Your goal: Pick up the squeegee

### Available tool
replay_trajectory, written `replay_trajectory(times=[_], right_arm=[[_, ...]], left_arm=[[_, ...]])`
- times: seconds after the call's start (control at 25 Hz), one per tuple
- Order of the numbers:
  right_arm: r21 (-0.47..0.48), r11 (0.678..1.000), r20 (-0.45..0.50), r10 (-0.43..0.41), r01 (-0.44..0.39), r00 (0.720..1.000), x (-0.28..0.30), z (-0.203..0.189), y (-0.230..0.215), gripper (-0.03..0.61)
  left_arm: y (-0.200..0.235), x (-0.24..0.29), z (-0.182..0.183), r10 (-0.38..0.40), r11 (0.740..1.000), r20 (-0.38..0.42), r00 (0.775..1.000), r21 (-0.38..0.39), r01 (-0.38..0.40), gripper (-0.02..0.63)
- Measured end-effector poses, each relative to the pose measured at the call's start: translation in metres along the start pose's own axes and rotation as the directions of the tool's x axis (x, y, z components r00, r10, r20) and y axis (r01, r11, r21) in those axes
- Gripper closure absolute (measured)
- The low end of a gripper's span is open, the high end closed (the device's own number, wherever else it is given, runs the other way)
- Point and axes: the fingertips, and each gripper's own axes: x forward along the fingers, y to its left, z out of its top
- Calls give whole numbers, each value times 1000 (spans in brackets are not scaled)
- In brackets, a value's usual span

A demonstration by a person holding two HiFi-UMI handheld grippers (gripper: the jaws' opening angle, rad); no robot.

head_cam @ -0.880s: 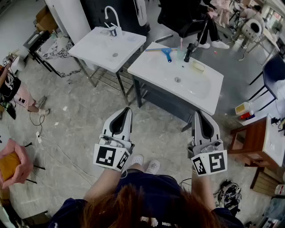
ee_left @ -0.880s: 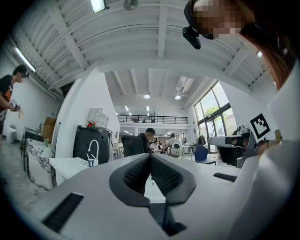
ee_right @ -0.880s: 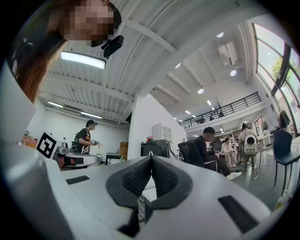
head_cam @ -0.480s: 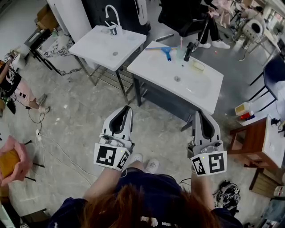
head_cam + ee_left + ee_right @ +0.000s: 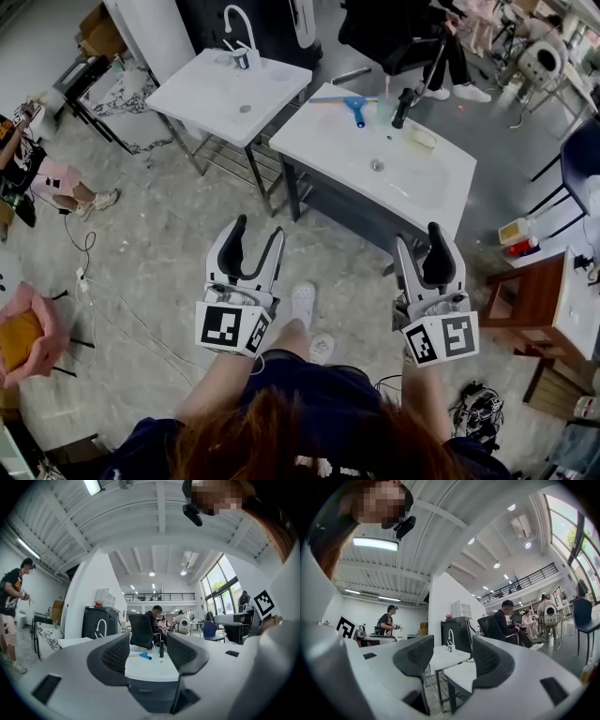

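The squeegee (image 5: 349,105), blue-headed with a pale handle, lies on the back left corner of the right-hand white sink (image 5: 328,141); the left gripper view shows the squeegee (image 5: 144,656) small and far between the jaws. My left gripper (image 5: 255,234) is held level over the floor, well short of the sink, open and empty. My right gripper (image 5: 419,242) hangs near the sink's front right corner, also open and empty. In their own views the left gripper (image 5: 148,644) and right gripper (image 5: 452,651) show bare pads.
A second white sink (image 5: 202,98) with a white faucet (image 5: 236,37) stands left of the first. A black faucet (image 5: 401,108) and a yellow soap dish (image 5: 419,139) sit on the right sink. A wooden stool (image 5: 534,300) is at right, with cables on the floor.
Both grippers' jaws, close together before, now stand wide apart. The person has stepped one foot forward toward the sinks.
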Motion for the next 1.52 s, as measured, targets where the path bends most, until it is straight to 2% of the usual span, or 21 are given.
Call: replay_trajectory(times=[0.24,0.48,0.92,1.16,1.52], right_arm=[[-25,1000,-7,-7,7,1000,40,-1,-13,300],[-50,999,-2,-16,16,1000,114,1,-36,290],[-61,996,63,-58,61,996,233,8,-61,268],[-57,995,31,-77,78,997,273,0,-77,238],[-50,998,6,-42,42,999,336,-17,-117,230]], left_arm=[[24,44,-3,-6,1000,11,1000,-12,6,362],[59,115,-3,-27,999,26,999,-24,27,357],[132,234,2,-88,996,23,996,-12,88,351],[143,277,-1,-140,990,8,990,12,140,337],[161,340,-24,-100,995,-24,995,-25,100,337]])
